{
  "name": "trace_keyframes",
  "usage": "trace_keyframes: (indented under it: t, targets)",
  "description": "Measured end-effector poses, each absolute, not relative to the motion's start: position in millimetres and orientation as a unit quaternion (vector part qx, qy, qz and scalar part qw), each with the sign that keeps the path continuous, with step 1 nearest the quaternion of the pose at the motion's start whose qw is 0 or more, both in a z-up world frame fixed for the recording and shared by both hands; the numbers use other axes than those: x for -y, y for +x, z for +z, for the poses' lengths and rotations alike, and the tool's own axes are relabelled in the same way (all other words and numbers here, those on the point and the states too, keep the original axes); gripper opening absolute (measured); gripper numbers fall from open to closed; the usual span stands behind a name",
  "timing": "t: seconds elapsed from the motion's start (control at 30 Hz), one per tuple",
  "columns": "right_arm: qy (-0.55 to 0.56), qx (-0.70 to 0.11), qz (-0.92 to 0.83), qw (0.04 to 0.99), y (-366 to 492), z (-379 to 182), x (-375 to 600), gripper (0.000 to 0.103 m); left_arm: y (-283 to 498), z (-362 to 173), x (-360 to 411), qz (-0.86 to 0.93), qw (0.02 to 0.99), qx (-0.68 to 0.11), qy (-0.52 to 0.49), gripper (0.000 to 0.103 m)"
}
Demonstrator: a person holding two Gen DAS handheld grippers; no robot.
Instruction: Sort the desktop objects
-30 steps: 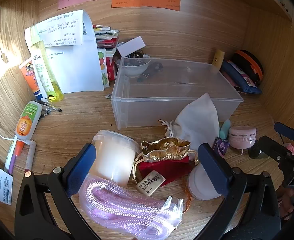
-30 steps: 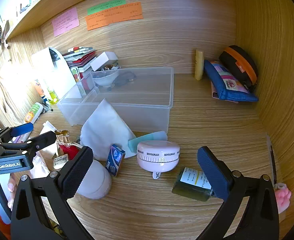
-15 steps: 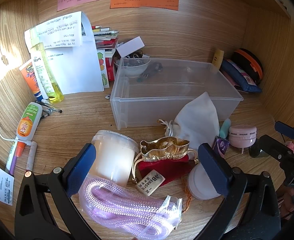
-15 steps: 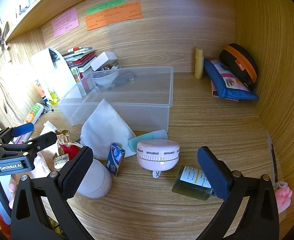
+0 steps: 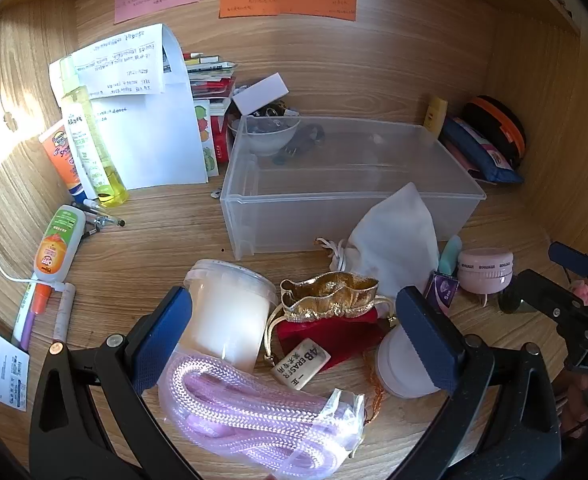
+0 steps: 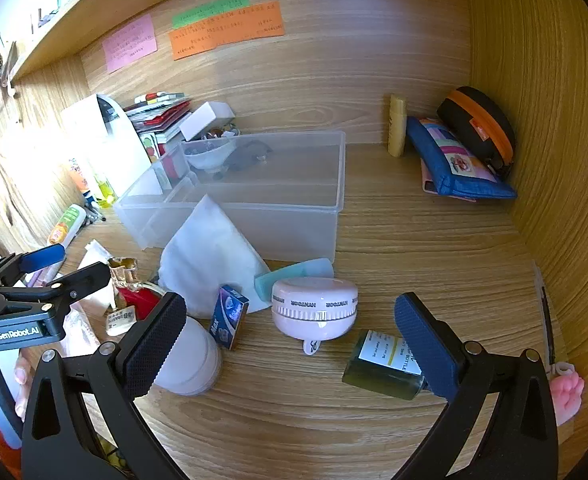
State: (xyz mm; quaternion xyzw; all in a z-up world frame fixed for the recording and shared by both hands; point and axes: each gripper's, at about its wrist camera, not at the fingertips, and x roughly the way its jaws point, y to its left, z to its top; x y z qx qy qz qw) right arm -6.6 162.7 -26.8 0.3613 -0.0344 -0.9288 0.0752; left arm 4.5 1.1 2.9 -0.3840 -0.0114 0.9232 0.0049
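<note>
Clutter crowds the worktop [image 6: 413, 248] before an almost empty clear bin [image 5: 345, 184]; left gripper [image 5: 294, 328] and right gripper [image 6: 290, 332] hover over it, jaws wide, holding nothing.

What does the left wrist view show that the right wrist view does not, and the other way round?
Only the left wrist view shows the bagged pink cord and the white lidded tub. Only the right wrist view shows the dark green bottle lying on its side and the pink paw-shaped item. Both show the clear plastic bin, the white pouch and the pink round device.
</note>
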Motion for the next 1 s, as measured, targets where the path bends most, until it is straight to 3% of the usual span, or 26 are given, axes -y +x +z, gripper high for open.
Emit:
trace_keyframes:
  t: [0.47,0.7,1.0]
  targets:
    - [0.36,0.032,-0.93,0.067,-6.4,-28.7,-169.5,0.103,8.1,10.8,10.3,0.931,-0.002,0.021,-0.364,0.103]
    - [0.347,0.003,-0.937,0.038,-1.8,-27.7,-179.1,0.103,16.1,2.5,9.6,0.929,0.027,-0.041,-0.368,0.103]
    - [0.376,0.042,-0.925,0.039,0.0,-43.6,-225.2,0.103,9.4,-14.6,50.3,0.903,0.055,0.03,-0.426,0.103]
